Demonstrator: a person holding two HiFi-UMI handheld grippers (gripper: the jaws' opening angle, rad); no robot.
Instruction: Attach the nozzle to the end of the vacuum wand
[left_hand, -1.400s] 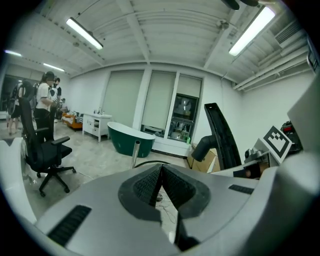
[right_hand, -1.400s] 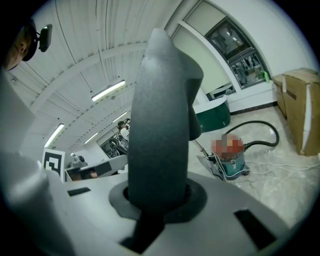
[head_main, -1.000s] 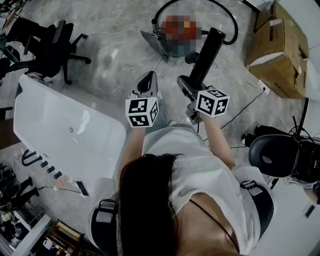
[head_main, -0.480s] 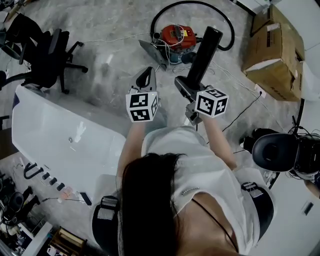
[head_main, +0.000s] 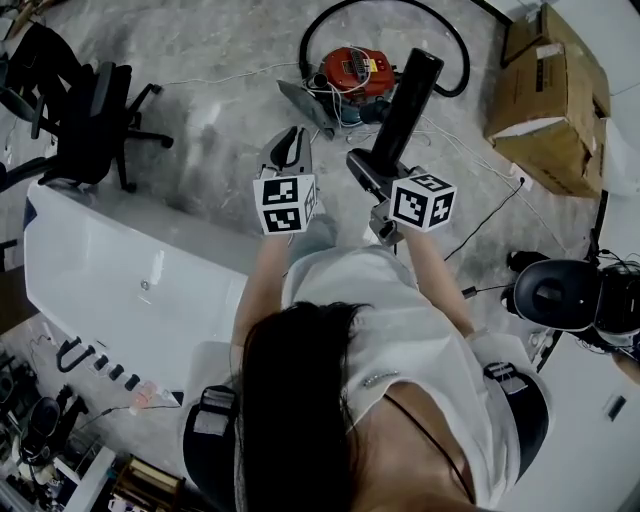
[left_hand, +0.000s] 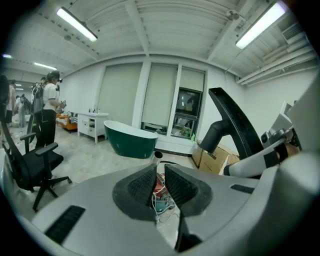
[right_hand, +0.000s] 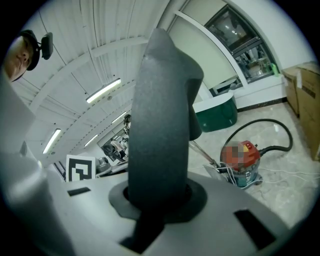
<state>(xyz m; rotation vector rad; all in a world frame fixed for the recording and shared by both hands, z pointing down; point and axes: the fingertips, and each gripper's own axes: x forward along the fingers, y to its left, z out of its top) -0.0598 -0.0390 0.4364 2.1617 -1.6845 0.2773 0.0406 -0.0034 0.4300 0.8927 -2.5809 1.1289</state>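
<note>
In the head view, a person holds two grippers, one in each hand. The left gripper (head_main: 290, 142) holds nothing. The right gripper (head_main: 375, 172) grips one long black nozzle (head_main: 408, 100), which points up and away over the floor. Past it, one red vacuum cleaner (head_main: 352, 68) sits on the floor with one black hose (head_main: 466, 65) looped round it. One white bath (head_main: 120, 270) is at the left. Two brown boxes (head_main: 545, 100) are at the right.

In the left gripper view, the two fingers (left_hand: 141, 184) have just been opening. They are a little apart, and nothing is between them. The round end of one shiny wand (left_hand: 157, 155) shows just above the fingers, farther off. The nozzle (left_hand: 232, 120) is off to the right and does not touch the wand. There is also one green bath (left_hand: 130, 142) and one black chair (left_hand: 30, 167).

In the right gripper view, the two fingers are closed tight on the nozzle (right_hand: 160, 115), which fills the middle. At the right is the one vacuum cleaner (right_hand: 242, 160), with the thin wand (right_hand: 202, 152) leaning out from it. One square marker (right_hand: 80, 168) shows at the left.
</note>
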